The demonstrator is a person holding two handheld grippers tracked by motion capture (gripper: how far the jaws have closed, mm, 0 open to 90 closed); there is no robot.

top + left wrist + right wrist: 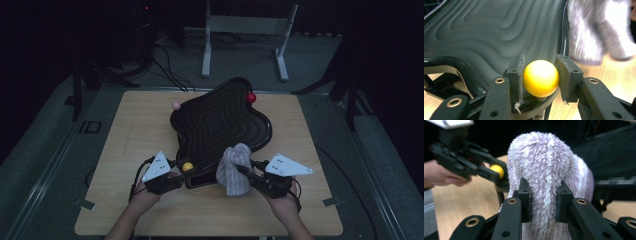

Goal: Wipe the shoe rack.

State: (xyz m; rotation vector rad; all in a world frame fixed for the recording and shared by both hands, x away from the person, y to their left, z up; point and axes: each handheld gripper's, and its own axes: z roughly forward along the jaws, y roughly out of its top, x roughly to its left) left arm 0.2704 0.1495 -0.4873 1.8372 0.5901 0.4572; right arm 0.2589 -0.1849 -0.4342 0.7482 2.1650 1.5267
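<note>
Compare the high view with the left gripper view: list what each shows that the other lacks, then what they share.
High view alone: the red ball and pink ball on the tray's far rim, the right gripper, both hands, and the grey stand beyond the table.
Left gripper view alone: the frayed pads pressing the yellow ball's sides.
Shared: the black wavy tray, the yellow ball, the fluffy cloth and the wooden table.

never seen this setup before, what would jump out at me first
A big black wavy tray with stepped ridges lies mid-table. At its near edge the left gripper is shut on a yellow ball, and the right gripper pinches a fluffy pale cloth beside it. A red ball sits on the far rim.
</note>
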